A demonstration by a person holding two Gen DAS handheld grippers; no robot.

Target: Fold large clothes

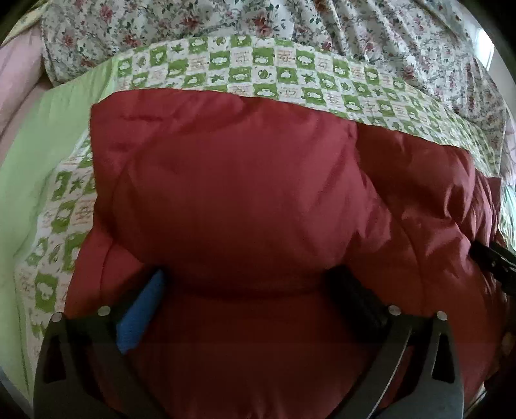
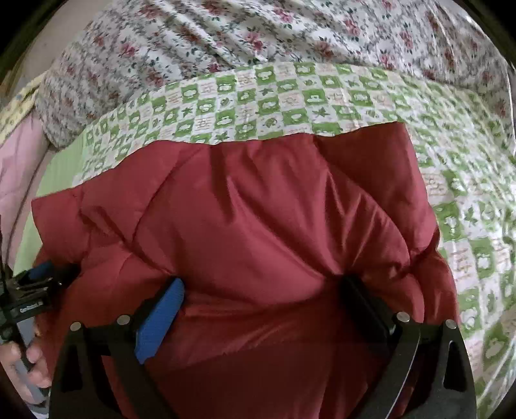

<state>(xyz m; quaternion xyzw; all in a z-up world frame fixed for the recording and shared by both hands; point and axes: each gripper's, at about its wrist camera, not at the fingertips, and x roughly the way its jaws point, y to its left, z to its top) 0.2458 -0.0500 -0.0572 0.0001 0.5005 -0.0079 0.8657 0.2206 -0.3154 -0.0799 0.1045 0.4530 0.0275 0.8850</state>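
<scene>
A puffy dark red padded jacket [image 1: 245, 180] lies on the green-and-white checked sheet [image 1: 264, 74] of a bed. My left gripper [image 1: 251, 290] has the jacket's thick near edge bulging between its blue finger [image 1: 142, 316] and black finger [image 1: 358, 299], which press into the fabric. In the right wrist view the same jacket [image 2: 245, 206] fills the middle. My right gripper [image 2: 261, 299] grips its near edge the same way, between a blue finger [image 2: 161, 319] and a black finger [image 2: 364, 309]. The left gripper [image 2: 35, 283] shows at the left edge there.
A floral quilt [image 1: 290, 22] is bunched along the far side of the bed. A plain light green sheet [image 1: 42, 135] and pink bedding [image 1: 19, 71] lie at the left. The person's hand [image 2: 22, 361] shows at the lower left of the right wrist view.
</scene>
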